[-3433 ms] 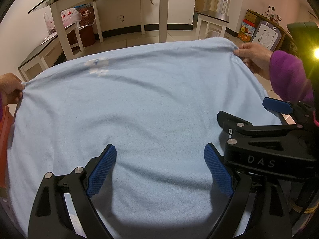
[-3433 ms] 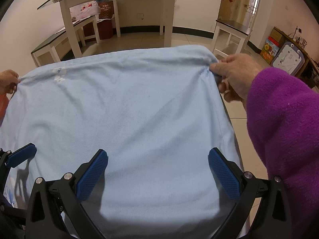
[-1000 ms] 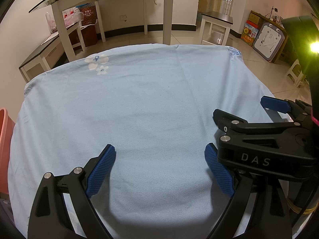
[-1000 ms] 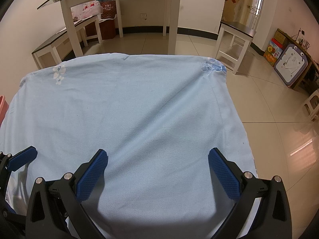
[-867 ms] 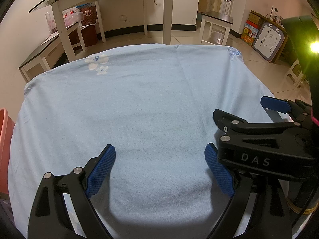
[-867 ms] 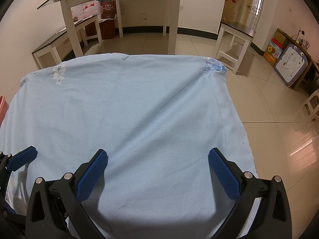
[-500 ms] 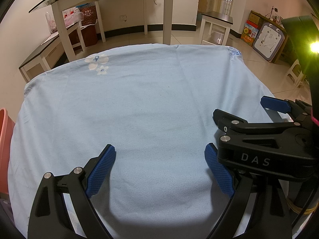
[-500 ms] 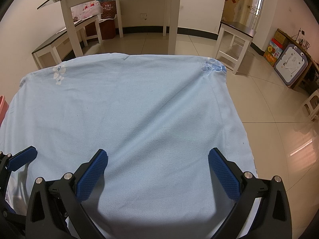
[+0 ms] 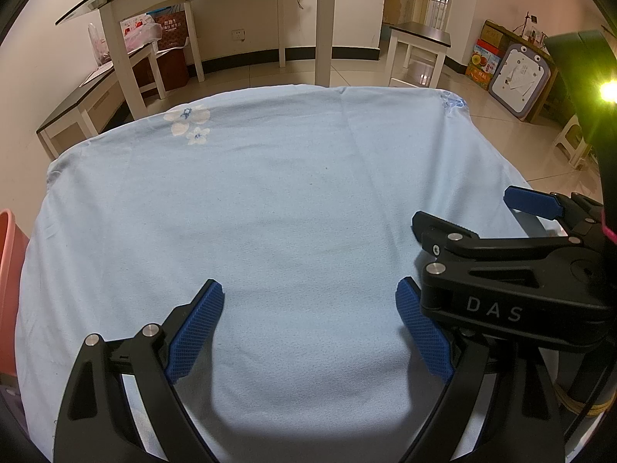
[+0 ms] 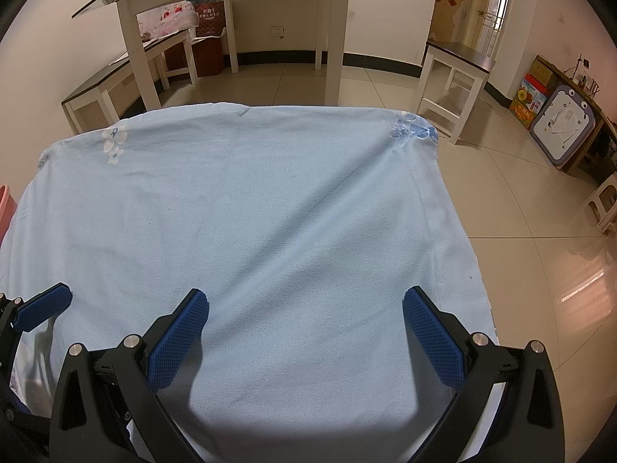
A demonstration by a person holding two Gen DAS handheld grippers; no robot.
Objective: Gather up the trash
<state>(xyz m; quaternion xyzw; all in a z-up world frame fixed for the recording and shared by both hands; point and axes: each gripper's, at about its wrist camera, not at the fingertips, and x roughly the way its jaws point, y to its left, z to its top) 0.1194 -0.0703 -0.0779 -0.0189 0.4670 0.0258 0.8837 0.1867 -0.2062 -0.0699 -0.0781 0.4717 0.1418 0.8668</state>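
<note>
Left wrist view: hands that held the cloth corners seconds ago are gone; it lies flat. Left gripper and right gripper are both spread, empty. No trash visible; collection likely not yet begun.

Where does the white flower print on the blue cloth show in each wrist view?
Left wrist: flower print upper left, on the cloth's far edge.
Right wrist: flower print far left, on the cloth's far-left corner.
Shared landmark: the white table leg behind the cloth.
</note>
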